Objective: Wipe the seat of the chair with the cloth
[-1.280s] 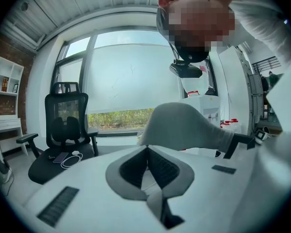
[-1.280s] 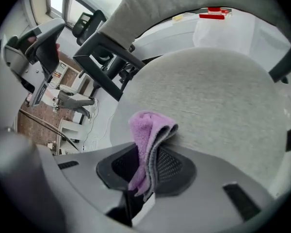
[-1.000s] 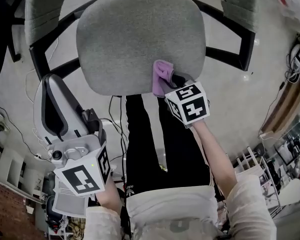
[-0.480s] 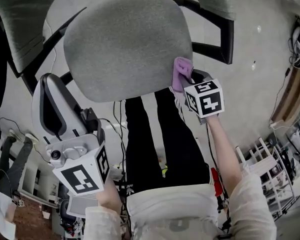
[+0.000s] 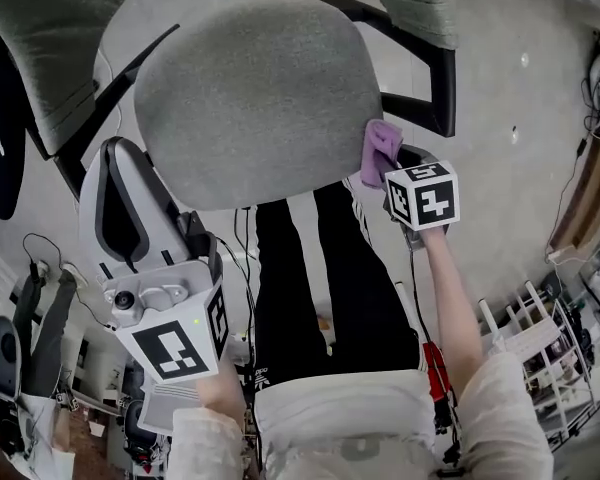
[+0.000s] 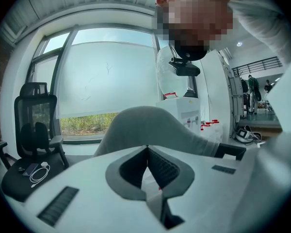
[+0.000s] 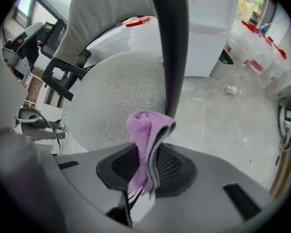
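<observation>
My right gripper (image 7: pixel 148 173), jaws clamped on the purple cloth (image 5: pixel 379 151), had swept it across the front of the seat (image 5: pixel 250 98) to its right rim, so that stroke looked finished. My left gripper (image 6: pixel 147 152) idled, closed and empty.

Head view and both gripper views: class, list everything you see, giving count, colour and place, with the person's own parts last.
Chair seat: one, grey, middle of head view.
Armrests: two, grey on black arms, either side of seat.
Cloth: one, purple, by seat's right edge.
Second chair: one, black, beside window.
Floor: grey, under chair.
Trousers: black, white stripes, below seat.
Left gripper: white, jaws together, empty.
Right gripper: clamped on cloth.
</observation>
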Demonstrator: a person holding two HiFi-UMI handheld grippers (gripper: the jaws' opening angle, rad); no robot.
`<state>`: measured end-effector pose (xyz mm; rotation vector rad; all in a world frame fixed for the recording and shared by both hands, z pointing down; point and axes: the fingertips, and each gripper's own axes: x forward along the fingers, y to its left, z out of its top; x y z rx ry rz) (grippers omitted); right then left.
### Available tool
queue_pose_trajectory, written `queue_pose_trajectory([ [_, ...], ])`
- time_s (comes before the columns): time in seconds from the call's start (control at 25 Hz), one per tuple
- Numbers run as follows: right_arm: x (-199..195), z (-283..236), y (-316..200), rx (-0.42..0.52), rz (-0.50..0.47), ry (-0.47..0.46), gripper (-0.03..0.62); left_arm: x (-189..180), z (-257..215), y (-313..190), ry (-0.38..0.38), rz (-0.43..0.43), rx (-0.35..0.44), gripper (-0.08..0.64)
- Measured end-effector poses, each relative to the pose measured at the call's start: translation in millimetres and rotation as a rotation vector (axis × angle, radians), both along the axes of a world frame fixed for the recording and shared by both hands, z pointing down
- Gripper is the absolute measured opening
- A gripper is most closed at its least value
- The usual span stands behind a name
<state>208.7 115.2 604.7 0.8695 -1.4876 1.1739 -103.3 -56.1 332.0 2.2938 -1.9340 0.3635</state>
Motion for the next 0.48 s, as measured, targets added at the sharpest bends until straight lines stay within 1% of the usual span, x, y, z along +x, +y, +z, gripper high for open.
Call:
queue_pose_trajectory([
  [0.12,9,0,1,-0.008,0.012,0.026,0.087,-1,0,0,0.003,-0.009,-0.004,0.014],
  [0.24,5,-3,-1,-0.019,0.024,0.035,0.087,-6,-8,1,-0.004,-0.015,0.008,0.014],
  [0.36,-6,-14,-5,-0.012,-0.015,0.043,0.087,-8,-19,3,-0.015,-0.013,0.02,0.014],
  [0.48,-29,-30,-25,0.033,-0.032,0.009,0.087,-13,-31,3,-0.013,-0.026,0.031,0.014],
])
